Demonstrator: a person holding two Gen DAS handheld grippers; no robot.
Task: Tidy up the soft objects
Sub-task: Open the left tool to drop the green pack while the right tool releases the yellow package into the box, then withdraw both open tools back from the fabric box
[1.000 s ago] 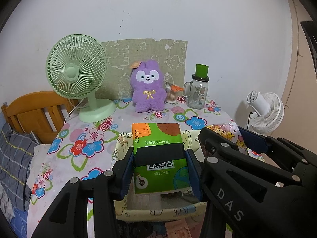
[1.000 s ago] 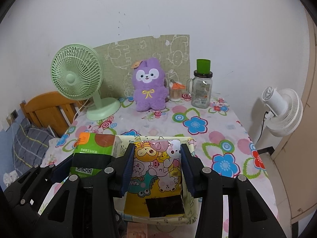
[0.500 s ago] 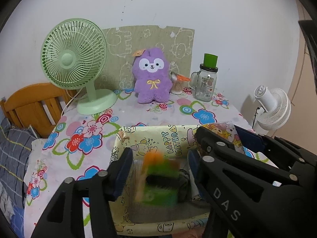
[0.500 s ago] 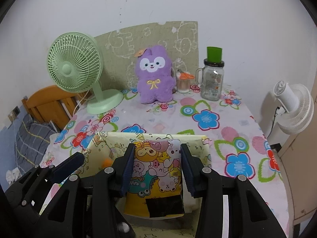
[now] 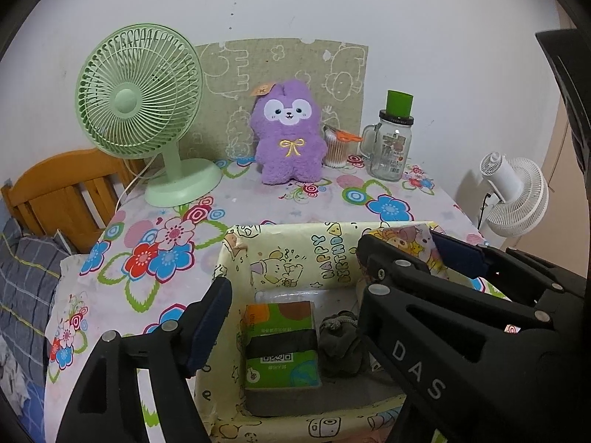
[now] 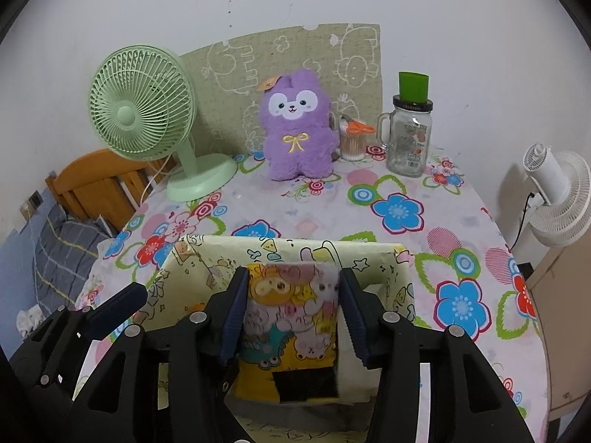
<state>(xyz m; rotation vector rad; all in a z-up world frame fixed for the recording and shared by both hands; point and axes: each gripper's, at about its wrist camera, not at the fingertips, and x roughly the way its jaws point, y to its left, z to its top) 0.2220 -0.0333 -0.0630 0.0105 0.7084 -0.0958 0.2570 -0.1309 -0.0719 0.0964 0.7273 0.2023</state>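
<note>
Left jaws (image 5: 291, 317): opening, standing wide apart over the box; nothing is touching the pads, and the green pack is lying below and between them.
Right jaws (image 6: 291, 317): opening, with the cartoon pack (image 6: 291, 317) sitting upright between them; the left pad is lying just against the pack's edge, a thin gap is showing at the right pad, so the clamp is coming off.
Green pack (image 5: 280, 343): lying flat on the box floor, printed face up, a black band across it.
Grey cloth (image 5: 340, 343): a crumpled soft lump lying in the box, touching the green pack's right side.
Cartoon pack, place: standing in the box near its right wall, lower end down inside, a black patch near its bottom.
Box (image 5: 295, 254): yellow, open-topped, cartoon-printed, sitting at the near edge of the worktop.
Worktop (image 6: 399, 214): wearing a flowered cloth.
Plush (image 6: 295, 125): purple, sitting upright at the back against a patterned board (image 6: 295, 59).
Fan (image 6: 144, 110): green, standing left of the plush.
Jar (image 6: 410, 136): glass, green-lidded, standing right of the plush, a cup of swabs (image 6: 352, 144) between them.
White fan (image 6: 557, 192): hanging off the worktop's right side.
Bed (image 5: 55, 192): wooden frame showing at far left.
</note>
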